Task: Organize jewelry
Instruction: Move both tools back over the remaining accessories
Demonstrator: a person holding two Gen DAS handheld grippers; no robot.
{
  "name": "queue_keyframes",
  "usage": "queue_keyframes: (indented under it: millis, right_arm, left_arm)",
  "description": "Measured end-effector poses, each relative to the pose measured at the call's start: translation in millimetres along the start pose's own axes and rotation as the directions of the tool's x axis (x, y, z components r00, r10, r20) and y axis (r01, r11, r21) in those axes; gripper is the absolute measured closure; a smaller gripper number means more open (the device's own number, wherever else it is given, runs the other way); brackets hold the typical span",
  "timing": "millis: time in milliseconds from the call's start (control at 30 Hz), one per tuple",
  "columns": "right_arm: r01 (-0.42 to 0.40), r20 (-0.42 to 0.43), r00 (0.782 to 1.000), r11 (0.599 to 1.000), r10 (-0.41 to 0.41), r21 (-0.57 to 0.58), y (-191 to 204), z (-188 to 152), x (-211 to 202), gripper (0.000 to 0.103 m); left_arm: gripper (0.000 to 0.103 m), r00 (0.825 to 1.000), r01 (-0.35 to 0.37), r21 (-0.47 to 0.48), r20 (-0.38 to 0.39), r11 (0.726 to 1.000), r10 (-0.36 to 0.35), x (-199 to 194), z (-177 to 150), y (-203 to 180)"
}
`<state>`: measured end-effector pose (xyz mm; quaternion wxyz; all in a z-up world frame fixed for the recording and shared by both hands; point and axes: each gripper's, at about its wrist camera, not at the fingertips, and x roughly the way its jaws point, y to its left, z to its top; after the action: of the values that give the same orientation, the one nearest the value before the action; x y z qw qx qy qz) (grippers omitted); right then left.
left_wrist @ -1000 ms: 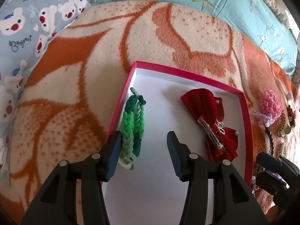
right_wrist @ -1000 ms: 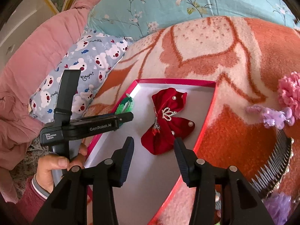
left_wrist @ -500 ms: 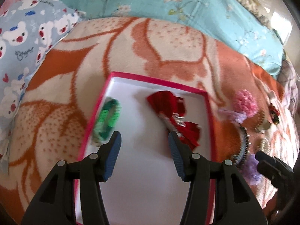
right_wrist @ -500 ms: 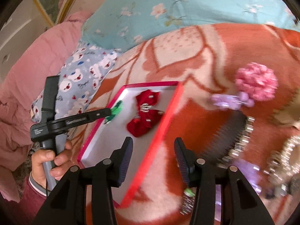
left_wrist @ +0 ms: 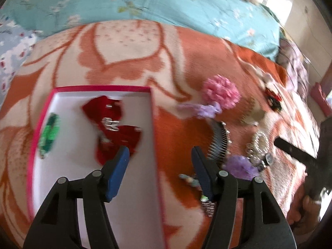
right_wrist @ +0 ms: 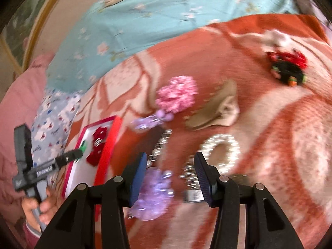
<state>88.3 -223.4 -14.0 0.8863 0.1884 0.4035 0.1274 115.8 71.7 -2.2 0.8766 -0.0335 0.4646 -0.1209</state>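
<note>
The one legible-looking mark is white lettering along the side of the left gripper point(right_wrist: 71, 155), seen from the right wrist camera; blur smears it, though it may read "GenRobot.AI". Nothing else carries readable text.

Orange-cream blanket point(left_wrist: 128, 47), teal floral bedding point(right_wrist: 157, 18), bear-print pillow point(right_wrist: 54, 116), pink quilt point(right_wrist: 16, 103)

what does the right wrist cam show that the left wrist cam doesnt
Only the right wrist view shows the left gripper from outside, the hand holding it, and a pink quilt.

Only the left wrist view shows a small beaded clip on the blanket and the box's white floor in full.

Both show the red-rimmed box, red bow, green bracelet, pink flower, comb and pearl ring.
</note>
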Motion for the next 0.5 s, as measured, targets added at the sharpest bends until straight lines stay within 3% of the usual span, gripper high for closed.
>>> queue_keyframes:
  millis: [200, 467, 500]
  right_arm:
    - [0.028, 0.018, 0.999, 0.997, -0.029, 0.077, -29, 13, 0, 0.053]
    - [0.032, 0.001, 0.999, 0.987, -0.033, 0.161, -44, 32, 26, 0.053]
    - [0.036, -0.001, 0.999, 0.983, -0.036, 0.177, -47, 34, 31, 0.044]
  left_arm:
    - [0.042, 0.996, 0.068, 0.054, -0.057, 0.996, -0.065, 26, 4, -38]
    - [0.041, 0.985, 0.111, 0.086, -0.145, 0.990, -0.098, 68, 12, -66]
    - [0.041, 0.984, 0.108, 0.089, -0.154, 0.990, -0.093, 72, 12, -68]
